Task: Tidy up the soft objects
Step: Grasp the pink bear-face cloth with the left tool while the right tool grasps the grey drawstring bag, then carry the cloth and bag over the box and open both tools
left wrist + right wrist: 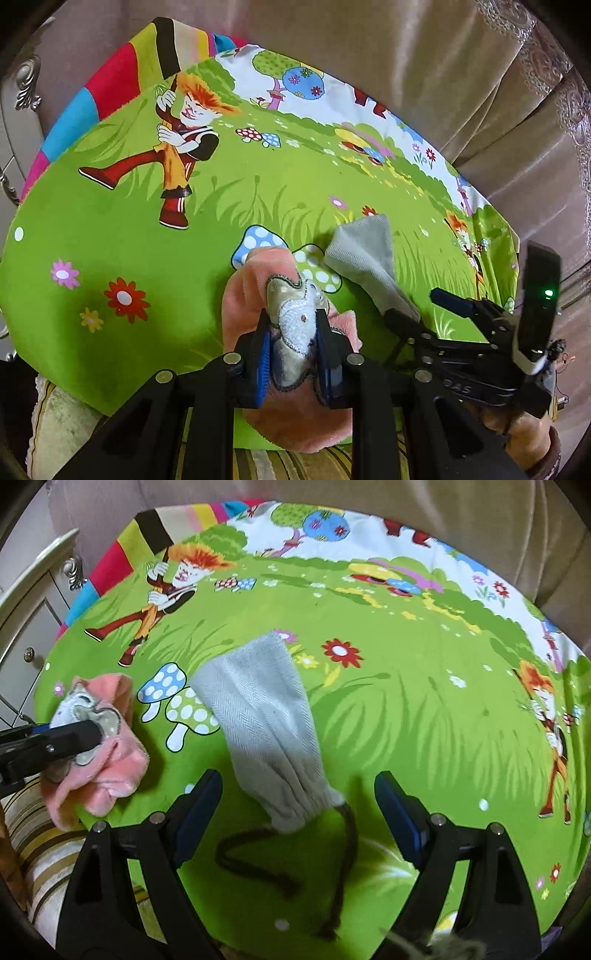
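A pink plush piece (255,273) with a grey and white animal patch hangs over the near edge of the green cartoon cloth (110,229). My left gripper (293,325) is shut on its patch, and the same grip shows at the left edge of the right wrist view on the pink plush piece (110,768). To its right a grey drawstring pouch (266,716) lies flat, with its dark cord (258,856) trailing toward me. My right gripper (298,781) is open, one finger on each side of the pouch's gathered mouth, with neither pad pressing it. The left wrist view shows the pouch (362,251) and the right gripper (428,306) too.
The green cloth (406,720) covers a raised surface whose far side meets a beige curtain (443,74). A striped cushion (44,849) lies below the near left edge. A pale cabinet (29,627) stands at the left. Bare cloth stretches right of the pouch.
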### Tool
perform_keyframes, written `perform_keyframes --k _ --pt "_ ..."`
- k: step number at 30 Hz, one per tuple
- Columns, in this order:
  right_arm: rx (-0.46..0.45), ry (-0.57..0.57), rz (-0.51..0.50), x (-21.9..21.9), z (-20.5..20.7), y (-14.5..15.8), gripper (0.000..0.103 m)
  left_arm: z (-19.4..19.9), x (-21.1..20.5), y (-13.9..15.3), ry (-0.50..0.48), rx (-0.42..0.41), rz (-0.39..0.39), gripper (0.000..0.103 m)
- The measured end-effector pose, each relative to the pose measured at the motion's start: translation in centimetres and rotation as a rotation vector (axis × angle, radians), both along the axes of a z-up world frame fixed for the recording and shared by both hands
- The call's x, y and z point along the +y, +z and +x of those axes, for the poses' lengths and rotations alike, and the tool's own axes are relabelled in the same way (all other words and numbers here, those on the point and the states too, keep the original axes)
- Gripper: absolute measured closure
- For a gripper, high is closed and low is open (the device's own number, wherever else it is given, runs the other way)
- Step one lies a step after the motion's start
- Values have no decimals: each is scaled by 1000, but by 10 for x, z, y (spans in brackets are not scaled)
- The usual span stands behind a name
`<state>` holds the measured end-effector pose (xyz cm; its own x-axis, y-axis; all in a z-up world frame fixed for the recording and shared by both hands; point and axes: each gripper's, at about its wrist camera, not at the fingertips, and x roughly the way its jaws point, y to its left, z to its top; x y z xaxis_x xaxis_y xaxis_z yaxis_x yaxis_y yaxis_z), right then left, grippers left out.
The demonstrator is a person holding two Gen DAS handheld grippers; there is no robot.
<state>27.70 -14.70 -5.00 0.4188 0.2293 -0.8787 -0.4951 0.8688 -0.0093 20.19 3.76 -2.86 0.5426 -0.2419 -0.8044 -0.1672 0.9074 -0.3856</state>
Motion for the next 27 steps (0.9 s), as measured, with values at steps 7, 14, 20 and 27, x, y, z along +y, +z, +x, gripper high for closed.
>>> perform_keyframes --k 7,14,20,27 --pt "15 -6 -6 5 16 -16 21 5 -1 -6 3 -1 6 81" --pt "12 -4 -4 6 17 -18 70 7 -3 -8 -2 1 16 81" --pt "1 -29 22 -3 6 -7 82 4 -6 -5 -5 -12 38 81" --pt "-45 -62 52 -20 -25 24 82 -9 -20 9 -30 -49 59 81"
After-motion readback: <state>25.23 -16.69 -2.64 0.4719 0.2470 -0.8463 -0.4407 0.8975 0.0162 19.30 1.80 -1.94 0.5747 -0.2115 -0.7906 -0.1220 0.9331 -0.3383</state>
